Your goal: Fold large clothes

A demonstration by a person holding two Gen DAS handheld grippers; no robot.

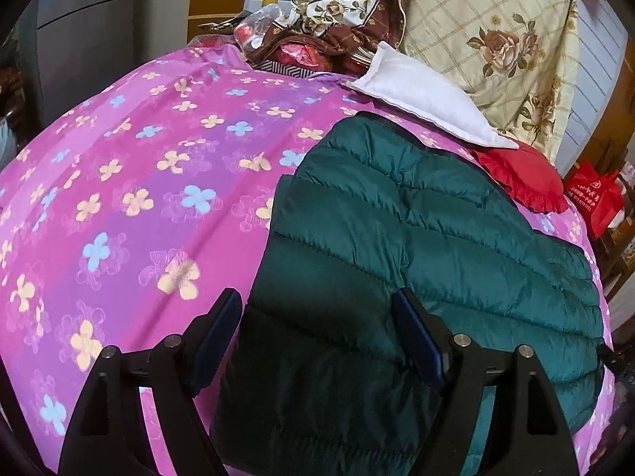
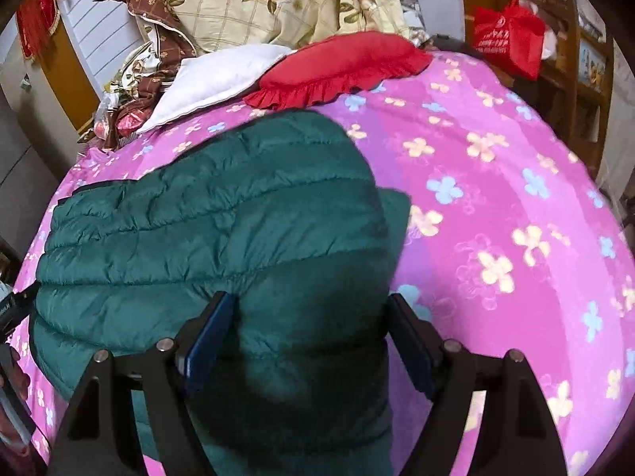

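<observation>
A dark green quilted puffer jacket [image 1: 416,246] lies flat and partly folded on a pink flowered bedspread [image 1: 151,182]. My left gripper [image 1: 317,305] is open, its jaws wide apart above the jacket's left edge, holding nothing. In the right wrist view the same jacket [image 2: 206,230] fills the lower left, on the bedspread [image 2: 516,206]. My right gripper [image 2: 307,309] is open above the jacket's right edge, holding nothing.
A white pillow [image 1: 420,95] and a red frilled cushion [image 1: 524,178] lie at the head of the bed, with a floral quilt [image 1: 496,35] piled behind. A red bag [image 2: 508,35] hangs by wooden shelves beyond the bed. Cluttered items [image 1: 301,47] sit at the far edge.
</observation>
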